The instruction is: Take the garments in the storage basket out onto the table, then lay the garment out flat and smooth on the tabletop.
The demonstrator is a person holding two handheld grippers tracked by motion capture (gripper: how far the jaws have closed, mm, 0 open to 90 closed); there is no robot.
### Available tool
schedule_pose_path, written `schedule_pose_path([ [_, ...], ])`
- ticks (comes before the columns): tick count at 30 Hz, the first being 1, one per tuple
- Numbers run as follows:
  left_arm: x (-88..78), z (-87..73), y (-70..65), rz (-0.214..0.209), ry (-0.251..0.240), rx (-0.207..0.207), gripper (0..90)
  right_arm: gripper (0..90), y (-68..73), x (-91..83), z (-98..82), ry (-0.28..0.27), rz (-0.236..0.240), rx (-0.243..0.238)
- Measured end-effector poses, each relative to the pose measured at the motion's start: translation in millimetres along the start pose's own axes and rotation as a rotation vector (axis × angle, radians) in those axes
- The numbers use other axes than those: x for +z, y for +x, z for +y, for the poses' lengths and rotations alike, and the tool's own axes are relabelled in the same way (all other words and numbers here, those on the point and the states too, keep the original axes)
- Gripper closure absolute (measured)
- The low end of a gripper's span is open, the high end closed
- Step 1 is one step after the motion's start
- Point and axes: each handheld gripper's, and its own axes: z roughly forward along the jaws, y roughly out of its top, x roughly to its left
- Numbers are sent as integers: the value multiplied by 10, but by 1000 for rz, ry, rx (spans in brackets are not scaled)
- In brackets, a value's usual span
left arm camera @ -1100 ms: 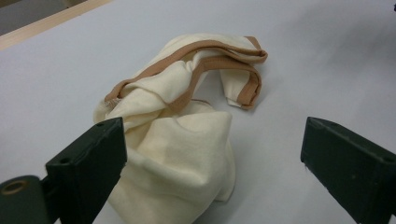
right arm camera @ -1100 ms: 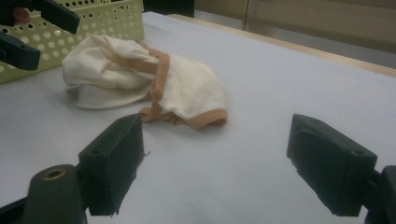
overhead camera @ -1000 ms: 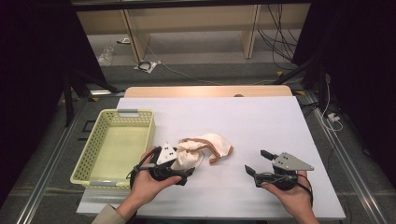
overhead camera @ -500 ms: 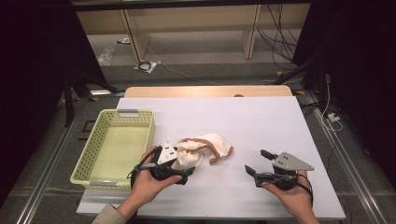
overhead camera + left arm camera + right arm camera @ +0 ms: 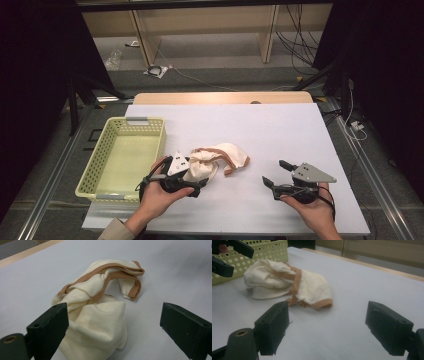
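The cloth (image 5: 97, 312) lies on the tabletop (image 5: 280, 135) just ahead of the left gripper (image 5: 113, 332), between its spread jaws; the right gripper (image 5: 276, 175) (also released) is well apart, so left is nearer.

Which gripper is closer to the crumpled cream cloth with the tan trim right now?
Left. The left gripper is at the crumpled cream cloth with tan trim, jaws open around its near end. The right gripper sits open, apart on the white table.
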Motion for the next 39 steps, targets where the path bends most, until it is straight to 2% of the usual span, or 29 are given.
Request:
schedule_pose_path([
  [14, -11, 7, 13, 10, -8, -5, 84, 199, 5, -1, 8, -2, 1, -1],
  [24, 12, -13, 9, 37, 7, -8, 151, 208, 40, 27, 46, -11, 5, 0],
  [27, 28, -21, 13, 39, 14, -11, 155, 216, 57, 112, 87, 4, 2, 5],
  [29, 41, -28, 18, 62, 29, -5, 167, 234, 69, 186, 112, 16, -1, -1],
  [34, 91, -54, 13, 128, 76, -19, 248, 309, 69, 325, 155, 50, -21, 7],
  [39, 167, -85, -33, 127, 124, -12, 257, 364, 55, 464, 161, 99, -21, 27],
])
